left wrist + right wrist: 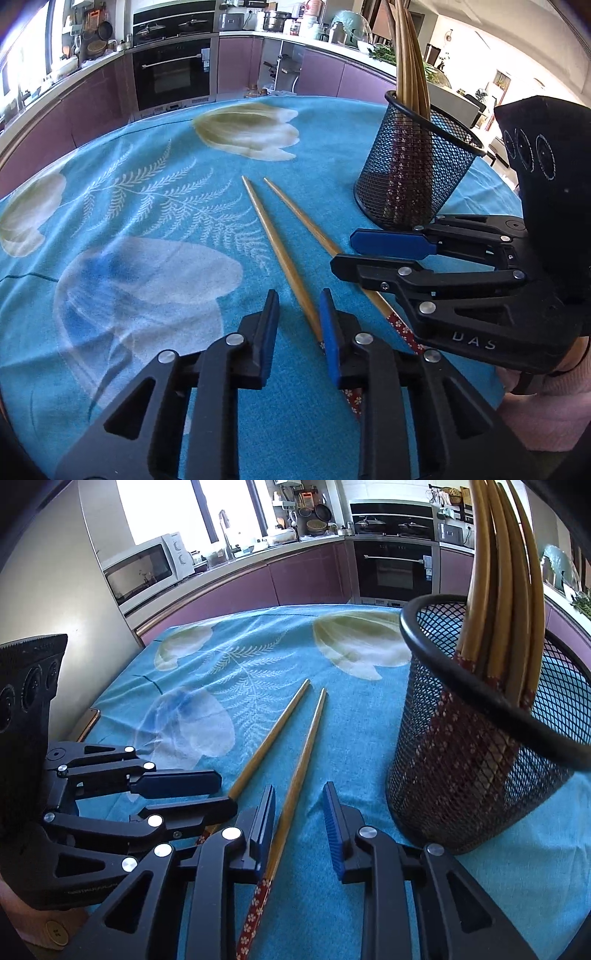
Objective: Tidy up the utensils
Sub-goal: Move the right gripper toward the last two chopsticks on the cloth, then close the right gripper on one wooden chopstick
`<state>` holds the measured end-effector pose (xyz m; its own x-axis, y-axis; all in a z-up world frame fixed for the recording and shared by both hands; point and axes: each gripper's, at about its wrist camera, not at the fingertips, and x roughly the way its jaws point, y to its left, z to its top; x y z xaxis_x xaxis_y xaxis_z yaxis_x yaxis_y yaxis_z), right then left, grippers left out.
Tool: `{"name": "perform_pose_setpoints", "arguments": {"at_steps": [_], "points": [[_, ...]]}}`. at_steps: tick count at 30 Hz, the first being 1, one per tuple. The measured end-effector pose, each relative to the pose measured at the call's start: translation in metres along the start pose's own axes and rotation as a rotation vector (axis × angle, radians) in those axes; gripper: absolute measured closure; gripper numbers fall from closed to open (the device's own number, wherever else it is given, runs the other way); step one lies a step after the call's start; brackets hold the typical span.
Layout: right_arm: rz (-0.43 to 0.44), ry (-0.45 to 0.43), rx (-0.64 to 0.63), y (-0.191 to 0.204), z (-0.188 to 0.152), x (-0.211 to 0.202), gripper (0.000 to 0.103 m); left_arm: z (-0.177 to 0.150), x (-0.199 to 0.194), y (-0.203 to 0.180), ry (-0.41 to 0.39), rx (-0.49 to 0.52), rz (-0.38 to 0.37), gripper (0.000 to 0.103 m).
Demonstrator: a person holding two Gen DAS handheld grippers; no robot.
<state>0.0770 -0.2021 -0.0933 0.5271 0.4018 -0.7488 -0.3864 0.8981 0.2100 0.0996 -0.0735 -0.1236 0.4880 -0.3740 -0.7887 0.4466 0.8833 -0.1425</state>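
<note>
Two tapered bamboo chopsticks (284,254) lie on the blue floral tablecloth (147,221) – each gripper's jaws straddle one, unclenched; black mesh holder (417,166) at two o'clock.

The left gripper (297,325) and right gripper (297,821) sit side by side.

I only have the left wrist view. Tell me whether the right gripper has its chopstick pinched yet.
Observer: No. The right gripper straddles the chopstick, which lies beside one of its fingers. The other finger stands clear of it.
Operator: Describe the inside of the holder.
Observer: In the holder the stored chopsticks stand bunched. Free space shows inside the rim on the side toward the loose ones.
Operator: Report what stands beyond the table on the left.
Observer: A white microwave on the counter.
</note>
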Motion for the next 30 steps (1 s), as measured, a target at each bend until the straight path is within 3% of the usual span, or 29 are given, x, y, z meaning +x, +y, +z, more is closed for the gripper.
{"name": "perform_pose_setpoints", "arguments": {"at_steps": [10, 15, 30], "points": [[-0.003, 0.002, 0.016, -0.003, 0.001, 0.001, 0.087, 0.018, 0.012, 0.007, 0.006, -0.005, 0.025, 0.078], [0.026, 0.006, 0.035, -0.004, -0.001, 0.001, 0.092, 0.018, 0.013, 0.004, 0.007, -0.011, 0.017, 0.090], [0.084, -0.027, 0.114, -0.013, -0.009, -0.016, 0.097, 0.005, 0.004, 0.001, 0.001, -0.077, 0.013, 0.096]]}}
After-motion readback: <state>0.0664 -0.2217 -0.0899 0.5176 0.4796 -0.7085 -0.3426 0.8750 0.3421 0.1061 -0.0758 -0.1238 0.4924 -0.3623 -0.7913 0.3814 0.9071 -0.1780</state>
